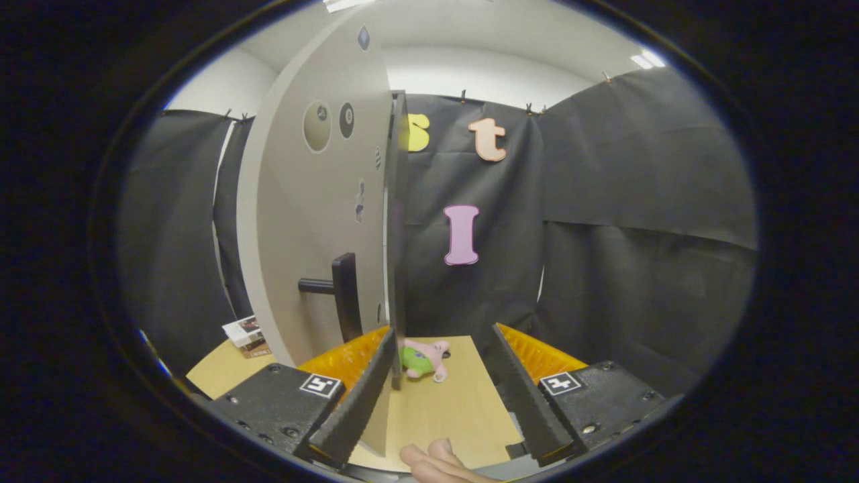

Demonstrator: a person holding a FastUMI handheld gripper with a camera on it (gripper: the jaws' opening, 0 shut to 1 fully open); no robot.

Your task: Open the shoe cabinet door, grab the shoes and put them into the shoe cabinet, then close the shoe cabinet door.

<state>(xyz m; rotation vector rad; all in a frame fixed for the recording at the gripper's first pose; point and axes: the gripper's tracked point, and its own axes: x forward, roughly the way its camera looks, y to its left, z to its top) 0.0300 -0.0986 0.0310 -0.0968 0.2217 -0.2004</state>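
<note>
The grey shoe cabinet door [315, 221] stands nearly edge-on to me, its thin dark edge [397, 235] running down to just inside my left finger [356, 396]. A black handle [344, 295] juts from the door's face, left of that edge. My gripper [443, 332] is open and wide, with the door edge between the fingers close to the left one; the right finger [523, 396] is well apart from it. Beyond the fingertips a small pink and green soft shoe [424, 359] lies on the light wooden table [456, 409].
A person's fingertips [436, 459] show between my fingers at the near edge of the table. A small booklet [245, 335] lies on the table to the left of the door. Black cloth walls close in behind and to the right.
</note>
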